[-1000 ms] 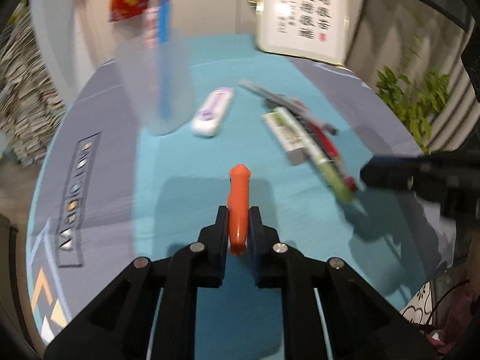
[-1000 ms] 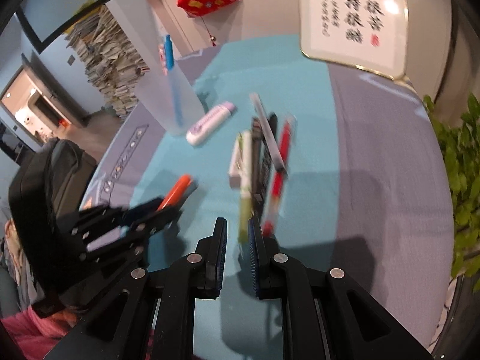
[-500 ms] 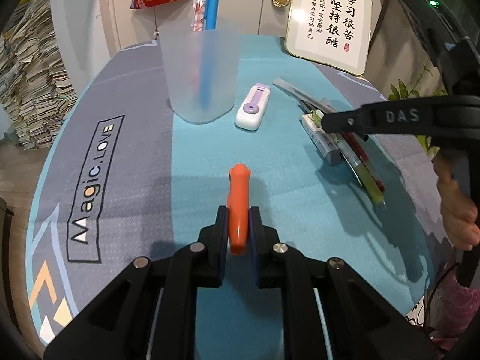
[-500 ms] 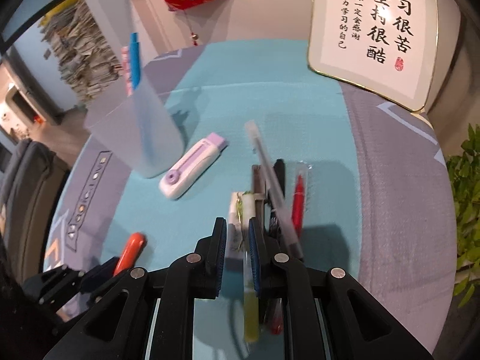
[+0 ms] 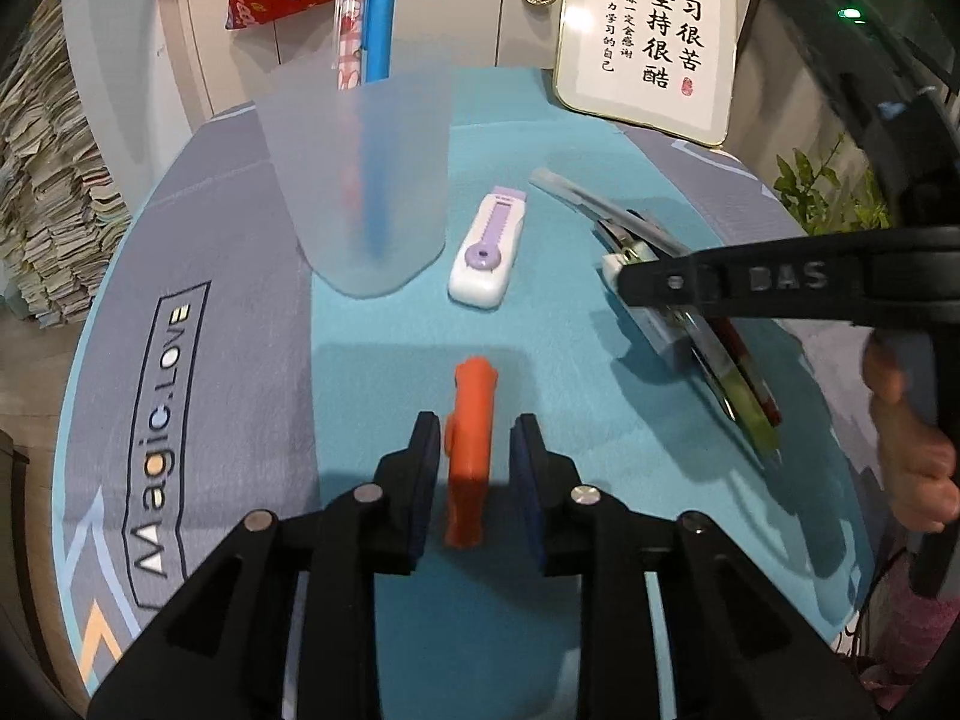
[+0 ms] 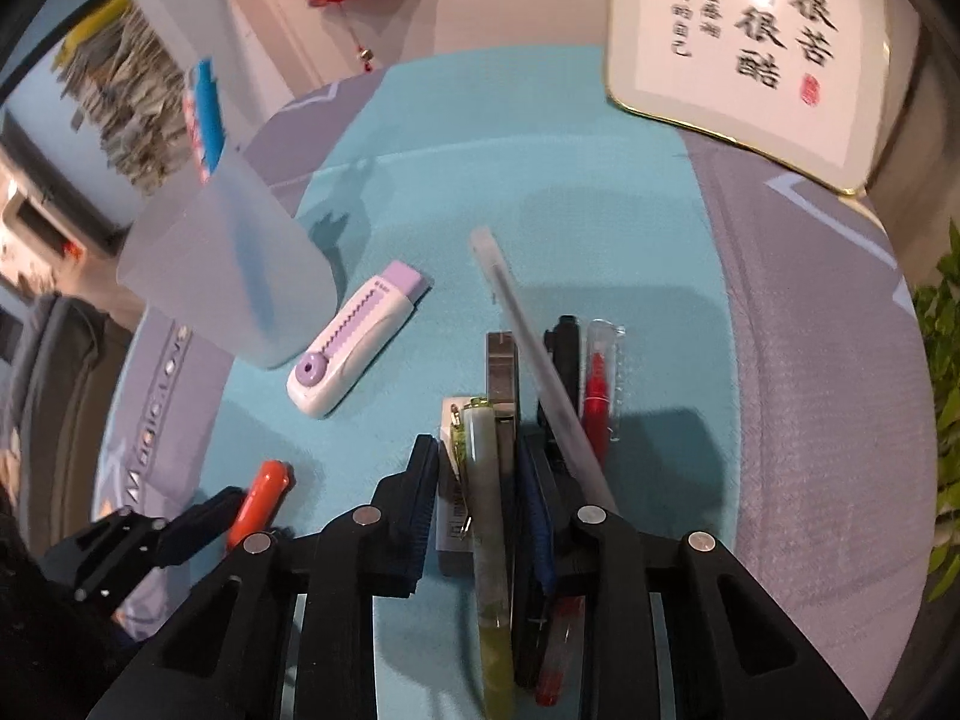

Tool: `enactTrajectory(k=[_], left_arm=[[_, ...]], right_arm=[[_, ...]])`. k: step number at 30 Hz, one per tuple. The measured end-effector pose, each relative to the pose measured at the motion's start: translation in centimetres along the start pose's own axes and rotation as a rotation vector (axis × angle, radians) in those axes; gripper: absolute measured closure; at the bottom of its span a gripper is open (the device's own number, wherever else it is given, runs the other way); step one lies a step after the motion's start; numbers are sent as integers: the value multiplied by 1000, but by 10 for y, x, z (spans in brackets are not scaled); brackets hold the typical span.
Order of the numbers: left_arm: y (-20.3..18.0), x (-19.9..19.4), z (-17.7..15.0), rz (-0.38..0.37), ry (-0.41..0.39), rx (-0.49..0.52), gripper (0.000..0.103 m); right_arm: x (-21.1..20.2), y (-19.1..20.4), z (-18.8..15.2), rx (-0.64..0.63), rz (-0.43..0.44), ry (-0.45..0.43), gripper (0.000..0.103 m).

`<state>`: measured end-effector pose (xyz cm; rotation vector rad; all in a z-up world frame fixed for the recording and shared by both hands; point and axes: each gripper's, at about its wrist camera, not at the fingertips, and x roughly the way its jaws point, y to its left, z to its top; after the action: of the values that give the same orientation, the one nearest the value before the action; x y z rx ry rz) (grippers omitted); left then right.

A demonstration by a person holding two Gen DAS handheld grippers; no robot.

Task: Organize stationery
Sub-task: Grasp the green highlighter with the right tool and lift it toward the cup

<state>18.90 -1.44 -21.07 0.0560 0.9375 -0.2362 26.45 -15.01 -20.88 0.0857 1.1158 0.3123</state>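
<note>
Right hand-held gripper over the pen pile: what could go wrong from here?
The right hand-held gripper straddles the green pen amid tightly packed pens; closing may catch the eraser alongside or roll neighbours. The orange marker sits loose between the left hand-held gripper's parted jaws.

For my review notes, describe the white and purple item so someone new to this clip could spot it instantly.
Start at the frosted plastic cup standing on the teal mat with pens in it. Just right of the cup's base, apart from it, lies the white and purple item, flat on the mat. It is short, wide and rounded, with a purple slider strip ending in a round button, unlike the slim pens piled further right.
</note>
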Motion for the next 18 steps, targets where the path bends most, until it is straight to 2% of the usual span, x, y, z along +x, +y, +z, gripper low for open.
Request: enactTrajectory(k=[1, 2, 3, 7, 12, 18], left_arm=[[1, 0, 0, 0, 0, 0, 81], [1, 1, 2, -2, 3, -2, 85], [2, 1, 3, -5, 5, -6, 90], [7, -4, 4, -29, -10, -37, 92], [9, -31, 5, -28, -83, -39, 92], [13, -67, 5, -31, -191, -46, 92]], right_arm=[[-4, 0, -1, 4, 2, -15, 83], [-10, -1, -1, 4, -6, -31, 88], [-16, -2, -2, 4, -6, -41, 88], [-36, -2, -5, 3, 12, -83, 88], [-55, 1, -10, 13, 46, -120, 88], [-89, 18, -18, -31, 65, -207, 88]])
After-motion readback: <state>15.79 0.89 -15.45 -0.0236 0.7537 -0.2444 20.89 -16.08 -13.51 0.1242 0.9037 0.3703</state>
